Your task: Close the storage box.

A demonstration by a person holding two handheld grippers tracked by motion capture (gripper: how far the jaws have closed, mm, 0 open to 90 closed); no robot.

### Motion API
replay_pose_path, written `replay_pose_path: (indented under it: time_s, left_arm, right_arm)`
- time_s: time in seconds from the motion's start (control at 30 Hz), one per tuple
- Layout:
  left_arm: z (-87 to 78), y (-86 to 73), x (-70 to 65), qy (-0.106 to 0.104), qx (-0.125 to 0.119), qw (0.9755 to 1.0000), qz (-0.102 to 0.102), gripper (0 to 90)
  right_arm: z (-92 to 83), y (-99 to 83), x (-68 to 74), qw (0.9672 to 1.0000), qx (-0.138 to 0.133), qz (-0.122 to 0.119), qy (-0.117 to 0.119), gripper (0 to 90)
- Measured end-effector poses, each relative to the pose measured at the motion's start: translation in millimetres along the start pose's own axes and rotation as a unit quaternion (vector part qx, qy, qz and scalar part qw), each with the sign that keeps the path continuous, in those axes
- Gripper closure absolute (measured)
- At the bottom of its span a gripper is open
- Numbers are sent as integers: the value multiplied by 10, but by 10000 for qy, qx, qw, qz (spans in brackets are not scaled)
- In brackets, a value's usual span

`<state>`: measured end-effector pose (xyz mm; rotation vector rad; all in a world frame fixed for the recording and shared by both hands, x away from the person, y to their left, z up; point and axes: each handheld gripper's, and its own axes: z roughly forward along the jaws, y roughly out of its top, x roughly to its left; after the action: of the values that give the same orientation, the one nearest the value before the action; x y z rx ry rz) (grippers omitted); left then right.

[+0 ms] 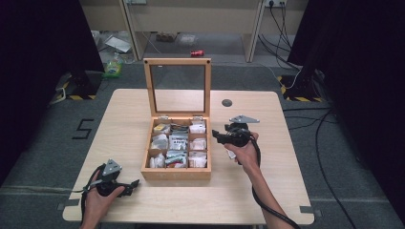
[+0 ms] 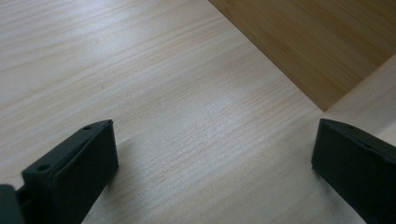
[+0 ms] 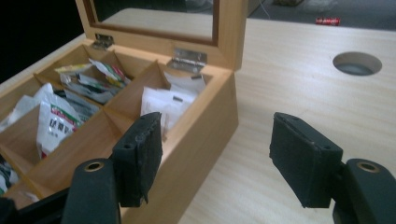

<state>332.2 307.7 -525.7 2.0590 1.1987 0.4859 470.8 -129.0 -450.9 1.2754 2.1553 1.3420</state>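
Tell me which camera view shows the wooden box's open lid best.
The high view: the wooden box's lid stands upright, its whole frame and window showing. The right gripper view catches just the lid's lower edge and hinges. The left gripper view shows a box wall.

Left tongs (image 1: 135, 182) rest low, jaws wide apart; right tongs (image 1: 215, 135) held higher, jaws parted, empty

high view overhead facing forward, gripper views close, sharing wooden box (image 1: 176, 172)

Right gripper (image 3: 217, 161) straddles box wall (image 3: 205, 126); upright lid (image 1: 177, 86) blocks beyond; bare table (image 3: 299, 88) on its other side.
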Motion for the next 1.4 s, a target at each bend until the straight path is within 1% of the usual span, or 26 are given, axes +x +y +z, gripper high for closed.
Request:
replay_pose_path:
  time_s: [0.13, 0.3, 0.47, 0.6, 0.9, 1.07, 1.4]
  left_arm:
    - [0, 0, 0, 0, 2, 10000, 0, 0]
    - [0, 1, 1, -2, 5, 10000, 5, 0]
    - [-1, 0, 1, -1, 5, 10000, 3, 0]
    - [0, 0, 1, -1, 3, 10000, 3, 0]
    - [-1, 0, 1, -1, 6, 10000, 4, 0]
    - [-1, 0, 1, 0, 5, 10000, 4, 0]
    - [-1, 0, 0, 1, 5, 10000, 4, 0]
  right_arm:
    - [24, 98, 5, 9999, -100, 3, 32, 348]
    - [64, 197, 10, 10000, -83, -23, 28, 352]
    - [127, 286, 21, 9998, -168, -97, -8, 359]
    - [186, 333, 29, 9997, -227, -103, 17, 365]
    - [303, 439, 61, 9996, -209, -168, -29, 373]
    - [367, 506, 39, 9995, -228, -185, -107, 377]
    - [508, 600, 13, 9994, -249, -198, -159, 386]
